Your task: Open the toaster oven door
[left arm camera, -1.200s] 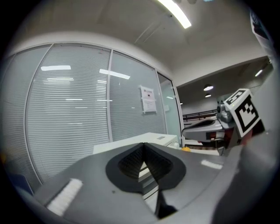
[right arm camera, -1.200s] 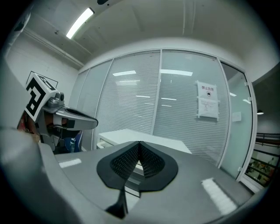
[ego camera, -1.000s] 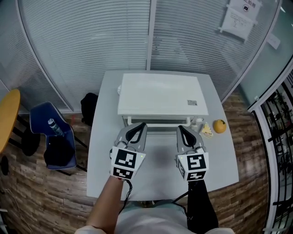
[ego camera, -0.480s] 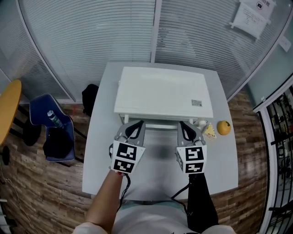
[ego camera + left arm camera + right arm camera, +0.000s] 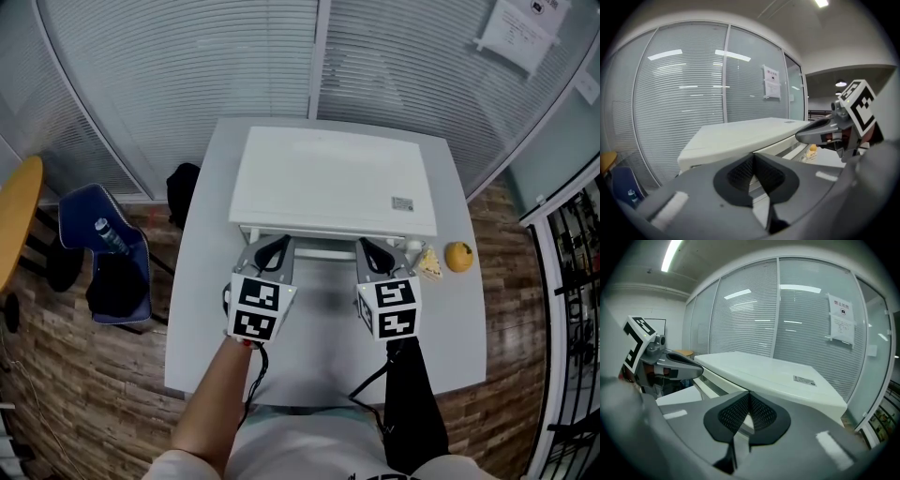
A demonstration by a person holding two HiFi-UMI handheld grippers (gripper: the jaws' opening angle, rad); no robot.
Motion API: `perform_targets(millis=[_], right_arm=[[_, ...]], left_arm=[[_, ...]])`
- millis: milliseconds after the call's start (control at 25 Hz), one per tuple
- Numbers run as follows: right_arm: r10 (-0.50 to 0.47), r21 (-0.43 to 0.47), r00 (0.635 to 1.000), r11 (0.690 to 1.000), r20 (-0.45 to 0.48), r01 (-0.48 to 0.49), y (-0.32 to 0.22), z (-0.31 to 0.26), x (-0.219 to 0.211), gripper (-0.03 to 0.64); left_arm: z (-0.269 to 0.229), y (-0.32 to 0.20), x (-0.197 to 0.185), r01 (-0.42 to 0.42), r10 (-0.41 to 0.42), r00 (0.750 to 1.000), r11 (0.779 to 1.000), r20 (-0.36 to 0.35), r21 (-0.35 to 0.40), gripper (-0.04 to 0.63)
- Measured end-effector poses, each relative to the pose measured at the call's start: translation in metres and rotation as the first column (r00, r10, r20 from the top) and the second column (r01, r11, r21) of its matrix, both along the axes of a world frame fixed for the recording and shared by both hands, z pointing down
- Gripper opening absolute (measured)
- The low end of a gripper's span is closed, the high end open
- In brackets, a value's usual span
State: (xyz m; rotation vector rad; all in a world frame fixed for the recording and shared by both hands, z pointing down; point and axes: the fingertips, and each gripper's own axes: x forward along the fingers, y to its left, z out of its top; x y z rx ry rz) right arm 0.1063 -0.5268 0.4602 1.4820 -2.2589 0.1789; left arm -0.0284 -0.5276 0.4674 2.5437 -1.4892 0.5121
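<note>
**Grey Tools, Checkered Cubes, One Dark Sleeve**

The left gripper (image 5: 272,251) and right gripper (image 5: 370,248) share grey, tapering bodies. Each carries a white cube printed with black square markers — the left cube (image 5: 257,309) and the right cube (image 5: 387,307). Their pads (image 5: 740,173) are black with a fine mesh texture (plainest in the gripper views). A thin black cable (image 5: 258,380) trails from the left tool. The right arm wears a black sleeve (image 5: 412,417); the top (image 5: 300,455) is pale.

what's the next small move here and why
Probably open both jaws, then ease forward onto the door handle: the left hand-held gripper and right hand-held gripper sit shut and empty just short of the toaster oven, whose door looks closed.
</note>
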Motion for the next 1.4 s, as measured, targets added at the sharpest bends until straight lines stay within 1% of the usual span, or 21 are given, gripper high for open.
perform_targets(millis=[200,320,400,520,600,720,880,1040,1080,1160,1280,1400], right_arm=[[0.003,-0.007,1.000,1.000,0.007,-0.003,0.009,0.003,0.001,0.002],[-0.004,-0.010,1.000,1.000,-0.004,0.004,0.017,0.005,0.000,0.002],[-0.013,-0.011,0.999,1.000,-0.035,0.013,0.024,0.008,-0.003,0.002],[-0.031,-0.022,0.996,0.999,-0.081,0.029,0.036,0.015,-0.008,0.002],[-0.029,-0.027,0.997,0.999,-0.078,0.027,0.044,0.019,-0.008,0.002],[-0.026,-0.049,0.999,0.999,-0.045,0.024,0.059,0.025,-0.009,0.002],[-0.027,-0.100,1.000,0.995,0.004,0.027,0.078,0.039,-0.012,0.002],[-0.026,-0.158,1.000,0.987,0.013,0.028,0.101,0.058,-0.016,0.002],[-0.023,-0.169,1.000,0.985,0.012,0.024,0.107,0.063,-0.016,0.002],[-0.019,-0.187,1.000,0.982,-0.006,0.018,0.119,0.073,-0.018,0.002],[-0.036,-0.207,0.998,0.978,-0.059,0.023,0.136,0.091,-0.024,0.002],[-0.040,-0.236,0.997,0.972,-0.063,0.024,0.149,0.107,-0.027,0.002]], left_arm=[[0.003,0.009,-0.001,0.007,-0.007,1.000,1.000,-0.014,-0.004,0.055],[0.004,0.019,0.002,0.005,-0.005,0.999,1.000,-0.032,-0.009,0.055],[0.006,0.028,0.008,-0.011,0.011,1.000,1.000,-0.019,-0.003,0.055],[0.012,0.040,0.015,-0.025,0.025,0.999,1.000,0.022,0.009,0.055],[0.016,0.048,0.016,-0.022,0.022,0.999,1.000,0.025,0.006,0.055],[0.023,0.060,0.017,-0.023,0.023,0.999,1.000,0.031,-0.011,0.055],[0.039,0.079,0.015,-0.024,0.026,0.999,0.998,0.036,-0.057,0.055],[0.056,0.099,0.019,-0.057,0.062,0.996,0.994,0.058,-0.091,0.055],[0.061,0.105,0.020,-0.067,0.073,0.996,0.992,0.054,-0.104,0.055],[0.073,0.115,0.022,-0.083,0.087,0.996,0.986,0.025,-0.146,0.055],[0.092,0.130,0.021,-0.087,0.085,0.996,0.973,-0.018,-0.213,0.055],[0.108,0.143,0.019,-0.089,0.083,0.996,0.964,-0.034,-0.251,0.055]])
